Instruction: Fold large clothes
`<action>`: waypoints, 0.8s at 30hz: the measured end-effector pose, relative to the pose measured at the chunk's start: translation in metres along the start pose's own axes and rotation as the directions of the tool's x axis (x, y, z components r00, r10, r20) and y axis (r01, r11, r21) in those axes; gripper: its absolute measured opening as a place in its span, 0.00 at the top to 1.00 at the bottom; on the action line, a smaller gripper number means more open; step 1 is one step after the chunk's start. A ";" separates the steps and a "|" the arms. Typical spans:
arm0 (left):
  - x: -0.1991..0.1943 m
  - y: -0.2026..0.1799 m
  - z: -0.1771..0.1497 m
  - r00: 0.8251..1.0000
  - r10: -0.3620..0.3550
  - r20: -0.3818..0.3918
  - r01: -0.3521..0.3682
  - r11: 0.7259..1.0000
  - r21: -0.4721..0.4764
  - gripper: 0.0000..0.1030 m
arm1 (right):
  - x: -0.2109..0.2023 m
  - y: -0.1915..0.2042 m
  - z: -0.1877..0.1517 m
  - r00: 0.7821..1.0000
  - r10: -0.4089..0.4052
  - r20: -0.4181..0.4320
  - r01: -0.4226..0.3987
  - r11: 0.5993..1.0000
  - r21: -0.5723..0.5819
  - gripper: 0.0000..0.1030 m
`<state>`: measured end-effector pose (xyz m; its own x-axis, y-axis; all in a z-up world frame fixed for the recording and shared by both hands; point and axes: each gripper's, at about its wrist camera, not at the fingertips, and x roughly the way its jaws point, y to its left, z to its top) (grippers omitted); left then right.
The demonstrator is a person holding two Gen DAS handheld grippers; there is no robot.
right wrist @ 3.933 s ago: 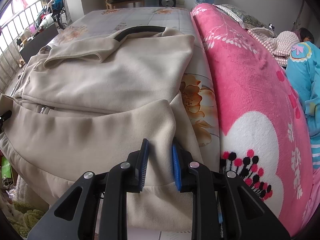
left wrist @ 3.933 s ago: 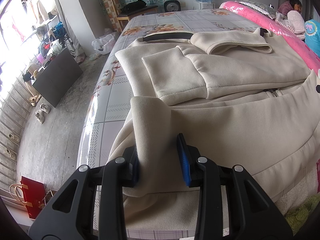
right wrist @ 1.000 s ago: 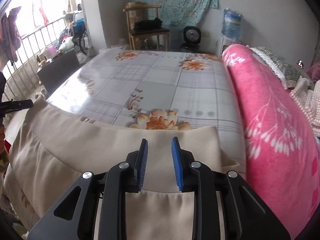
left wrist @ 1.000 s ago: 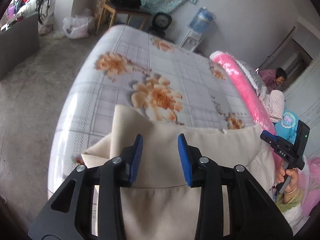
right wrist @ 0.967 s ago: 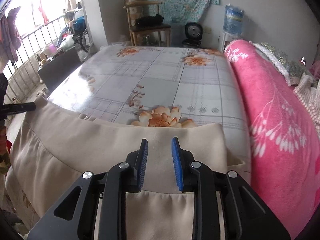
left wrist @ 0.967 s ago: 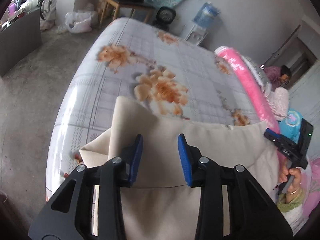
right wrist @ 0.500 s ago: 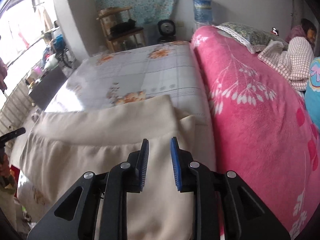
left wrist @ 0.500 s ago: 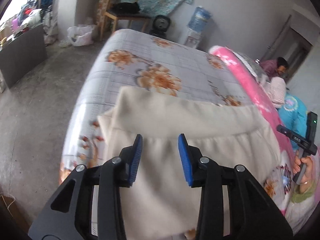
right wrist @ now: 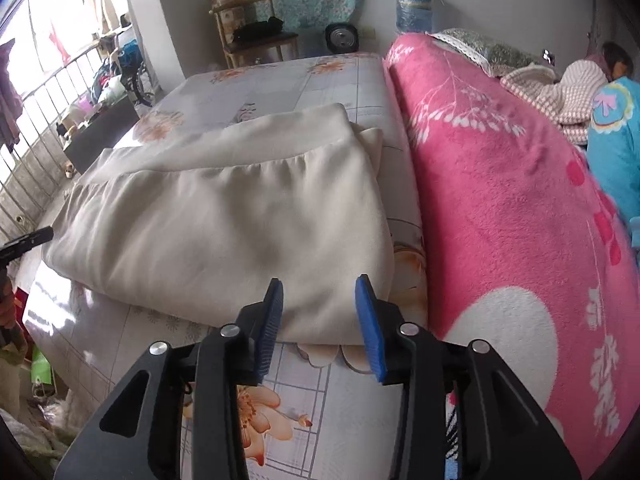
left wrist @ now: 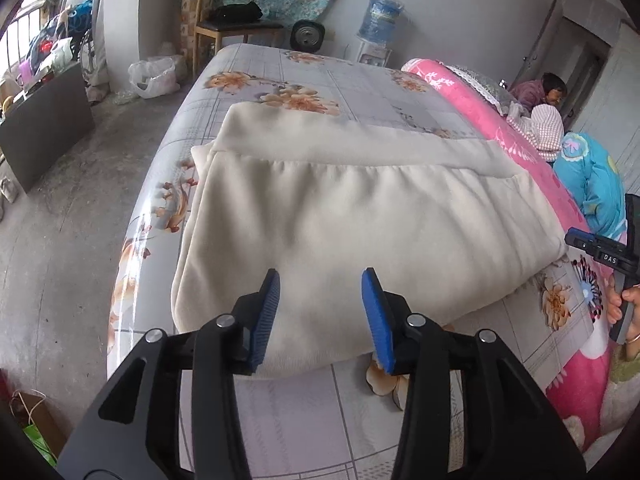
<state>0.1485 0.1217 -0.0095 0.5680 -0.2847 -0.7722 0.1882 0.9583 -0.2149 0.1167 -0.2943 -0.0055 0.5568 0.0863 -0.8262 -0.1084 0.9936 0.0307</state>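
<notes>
Garment [left wrist: 360,208]: plain cream. Bed sheet [left wrist: 360,88]: grey check with orange flowers. Blanket [right wrist: 500,208], right: pink with white print. Claw pads [left wrist: 266,316]: blue.

The folded cream garment [left wrist: 360,216] hides its own sleeves and zipper inside the fold, and its near edge at 6 o'clock is covered by the left gripper's fingers [left wrist: 266,312]. In the left wrist view the right gripper [left wrist: 600,254] is cut off by the edge at 3 o'clock. The person [left wrist: 550,88] at 2 o'clock is too small to read her face.
</notes>
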 end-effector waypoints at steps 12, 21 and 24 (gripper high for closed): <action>-0.022 0.004 -0.013 0.996 0.092 0.021 -0.093 0.995 0.037 0.58 | -0.014 0.005 -0.020 0.967 -0.255 0.011 0.253 0.953 -0.167 0.47; 0.007 -0.070 0.002 0.998 0.035 0.051 -0.041 0.993 0.114 0.47 | -0.001 0.086 0.010 0.993 0.011 0.122 -0.003 0.998 -0.068 0.39; 0.039 -0.083 -0.007 0.991 0.130 -0.009 -0.127 0.981 0.146 0.42 | 0.040 0.096 0.005 0.999 0.009 0.031 -0.008 0.999 -0.046 0.38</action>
<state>0.1490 0.0309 -0.0257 0.5805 -0.1576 -0.7988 0.2291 0.9731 -0.0255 0.1326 -0.1952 -0.0333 0.5807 0.0974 -0.8082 -0.1503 0.9886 0.0111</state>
